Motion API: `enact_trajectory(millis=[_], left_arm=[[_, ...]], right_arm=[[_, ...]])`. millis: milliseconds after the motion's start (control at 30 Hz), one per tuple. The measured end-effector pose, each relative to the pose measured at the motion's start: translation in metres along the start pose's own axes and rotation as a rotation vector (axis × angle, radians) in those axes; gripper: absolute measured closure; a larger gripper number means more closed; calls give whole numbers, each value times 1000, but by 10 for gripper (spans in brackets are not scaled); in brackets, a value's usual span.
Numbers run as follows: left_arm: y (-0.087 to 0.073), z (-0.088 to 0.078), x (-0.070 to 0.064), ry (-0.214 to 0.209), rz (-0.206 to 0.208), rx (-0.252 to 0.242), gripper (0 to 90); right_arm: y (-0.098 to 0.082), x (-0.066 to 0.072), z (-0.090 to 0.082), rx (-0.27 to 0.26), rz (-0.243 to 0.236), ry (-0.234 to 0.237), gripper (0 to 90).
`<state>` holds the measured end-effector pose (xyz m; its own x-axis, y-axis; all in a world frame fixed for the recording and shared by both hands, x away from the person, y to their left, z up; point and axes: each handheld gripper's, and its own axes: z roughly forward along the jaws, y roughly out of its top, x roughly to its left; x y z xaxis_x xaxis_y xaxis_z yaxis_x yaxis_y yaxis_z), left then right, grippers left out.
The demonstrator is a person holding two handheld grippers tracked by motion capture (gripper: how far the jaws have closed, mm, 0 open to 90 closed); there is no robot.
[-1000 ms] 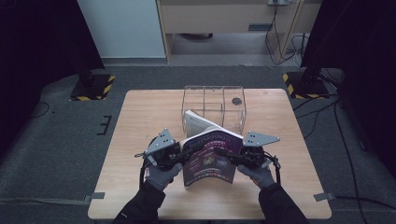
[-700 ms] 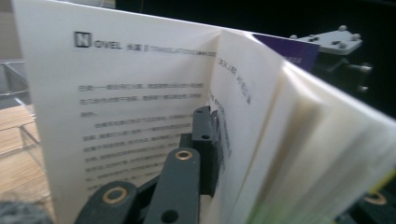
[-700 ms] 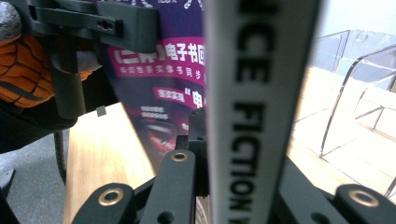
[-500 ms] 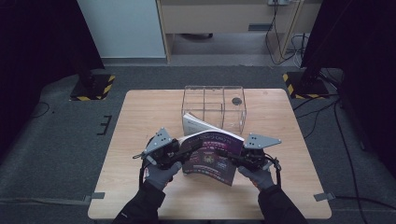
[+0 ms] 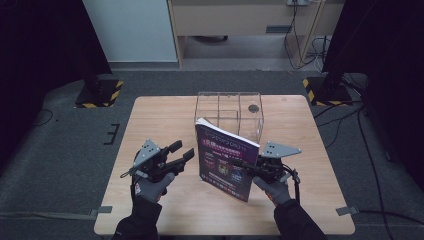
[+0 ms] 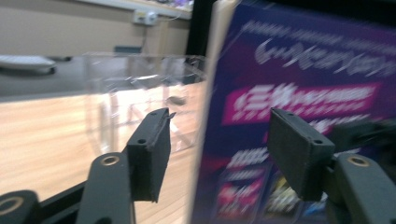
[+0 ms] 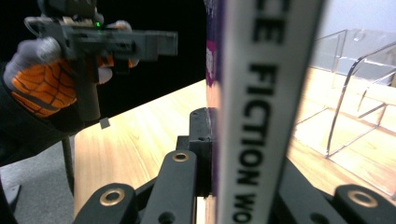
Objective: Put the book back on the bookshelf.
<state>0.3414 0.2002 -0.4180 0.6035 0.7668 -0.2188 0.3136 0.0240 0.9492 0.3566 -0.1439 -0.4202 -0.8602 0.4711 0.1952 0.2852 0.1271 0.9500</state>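
We have the book [image 5: 226,160] standing upright on its lower edge near the middle of the table [image 5: 160,115], a little toward the near edge, its purple cover turned to the left side and the clear compartment box [image 5: 229,112] just behind it toward the far edge. Our right gripper [image 5: 246,165] pinches the book at its spine side and bears it alone; our left gripper [image 5: 182,152] stands apart to the left of the cover with nothing between its jaws, which have just been opening. We judge the step in hand to be a handover of support: the left has let go, and the right steadies the book so it can be placed, probably into or against the box. The next move calls for the right to keep the book from tipping while the left either retakes the free edge or guides it toward a compartment. The right gripper view gives us the white spine [image 7: 261,107] with its black lettering clamped between the jaws, which the high view hides. The left gripper view shows the gap between its pads [image 6: 152,154] empty, with the cover [image 6: 303,93] and the box [image 6: 140,88] beyond. The high view alone places everything on the table.
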Motion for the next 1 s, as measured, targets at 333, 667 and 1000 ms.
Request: enact_trajectory(millis=[333,667,1000], left_arm=[[-30,11,31,159,-44,162,337],[-54,19,57,293,-69,350,333],[-59,22,64,320,-65,398,329]], right_arm=[[15,-2,-13,-28,-1,-77,828],[25,-8,-25,-67,16,-136,828],[36,-11,-32,-83,15,-203,829]])
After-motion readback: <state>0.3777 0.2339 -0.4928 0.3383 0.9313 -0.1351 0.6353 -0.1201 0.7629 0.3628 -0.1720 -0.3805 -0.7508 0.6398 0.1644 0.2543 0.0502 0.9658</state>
